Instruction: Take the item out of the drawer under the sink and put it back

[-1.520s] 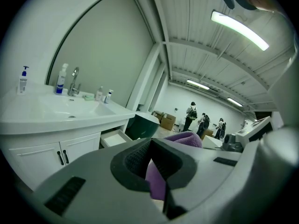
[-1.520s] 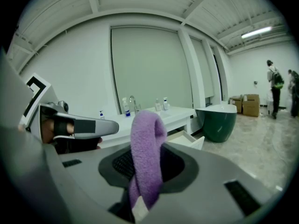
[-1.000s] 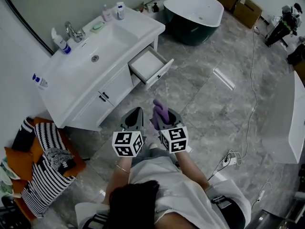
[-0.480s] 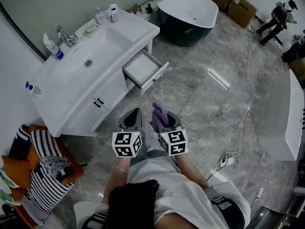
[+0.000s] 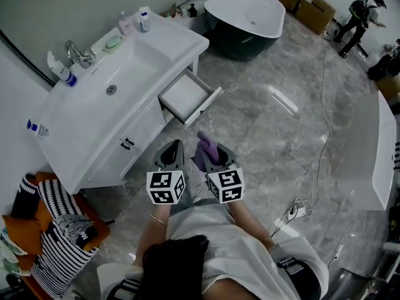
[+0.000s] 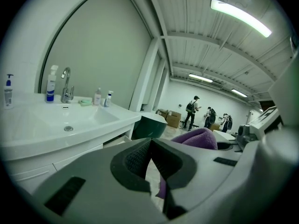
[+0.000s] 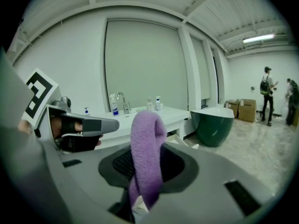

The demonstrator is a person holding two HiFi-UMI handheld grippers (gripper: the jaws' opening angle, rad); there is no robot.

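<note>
The white vanity [image 5: 94,114] stands at the left of the head view, and its drawer [image 5: 183,95] is pulled out toward the floor, showing a bare white inside. My right gripper [image 5: 211,157] is shut on a purple cloth [image 5: 207,147], which sticks up out of its jaws a short way in front of the drawer. In the right gripper view the purple cloth [image 7: 147,153] hangs folded over between the pads. My left gripper [image 5: 173,154] is held alongside it, its jaws shut with nothing between them. In the left gripper view, the left gripper [image 6: 149,146] has the purple cloth [image 6: 197,137] beside it.
A dark bathtub [image 5: 247,14] stands beyond the vanity. Bottles [image 5: 143,20] and a tap [image 5: 78,55] sit on the vanity top. A seat with striped clothes [image 5: 56,233] is at the lower left. A cable [image 5: 322,155] runs over the floor. People [image 5: 359,11] stand far right.
Both grippers and the purple cloth have come nearer to the vanity; the open drawer now lies closer in front of them. The grip on the cloth is the same.
</note>
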